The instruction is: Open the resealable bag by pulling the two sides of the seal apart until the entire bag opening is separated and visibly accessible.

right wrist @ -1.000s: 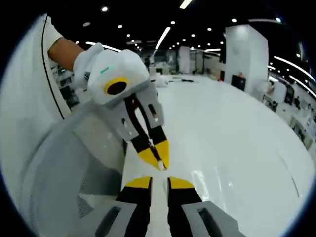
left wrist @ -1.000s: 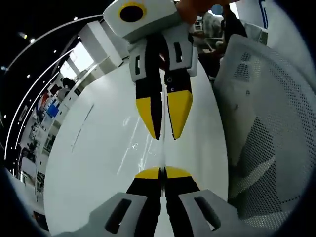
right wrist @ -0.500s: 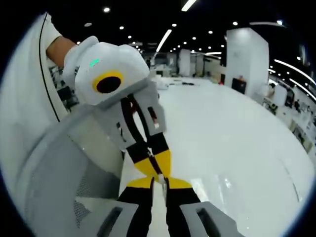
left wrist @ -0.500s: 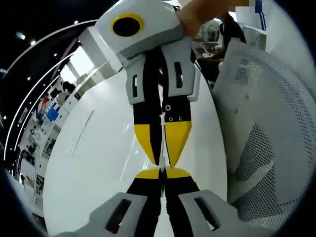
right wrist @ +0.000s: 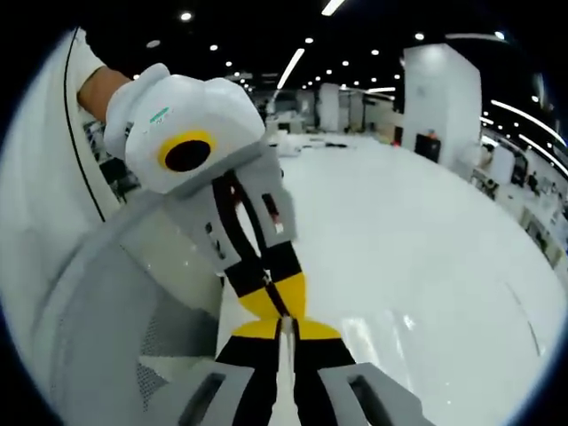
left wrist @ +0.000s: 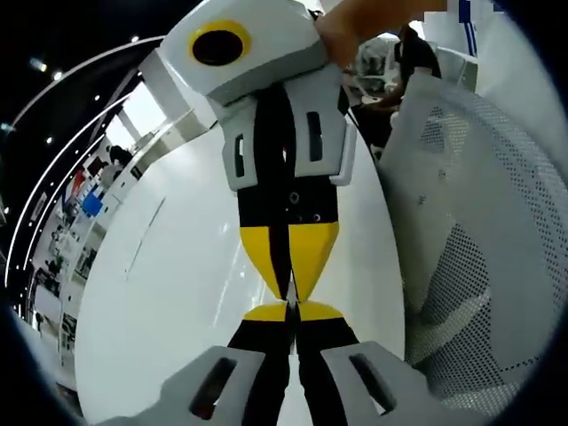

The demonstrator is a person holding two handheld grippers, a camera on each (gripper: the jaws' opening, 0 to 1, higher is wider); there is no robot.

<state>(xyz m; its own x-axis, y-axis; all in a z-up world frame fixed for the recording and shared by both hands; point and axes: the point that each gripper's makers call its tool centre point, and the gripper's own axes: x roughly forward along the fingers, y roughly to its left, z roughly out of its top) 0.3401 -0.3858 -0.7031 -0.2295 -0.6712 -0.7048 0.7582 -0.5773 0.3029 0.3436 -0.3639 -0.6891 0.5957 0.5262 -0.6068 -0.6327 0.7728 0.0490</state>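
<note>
Landmark: white table [left wrist: 169, 293], glossy, lying under both grippers; all places below are given against it.
Left gripper [left wrist: 290, 310]: rises from the bottom of the left gripper view, above the table's near part. In the right gripper view [right wrist: 284, 306] it comes down from the upper left.
Left gripper fingers: yellow tips pressed together, with no table surface visible between them.
Right gripper [left wrist: 290, 289]: enters the left gripper view from the top, pointing tip-to-tip at the left gripper. In the right gripper view [right wrist: 286, 329] it rises from the bottom, above the table.
Right gripper fingers: yellow tips drawn tight, with a slim pale line between them in the right gripper view.
Tip relation: the two pairs of tips meet nose to nose above the table, touching or all but touching.
Resealable bag [left wrist: 290, 300]: clear film, barely resolvable. A thin pale sliver sits at the point where the tips meet, above the table, and appears to be pinched by both pairs of tips. The state of its seal cannot be determined.
Mesh chair [left wrist: 479, 257]: white, perforated back, standing at the table's edge just beside the grippers.
Person's hand [left wrist: 359, 19]: grasps the right gripper's body, above the table's far side.
Sleeve [right wrist: 40, 177]: white, beside the chair, off the table's edge.
Background: a large hall with ceiling lights beyond the table's far edge.
</note>
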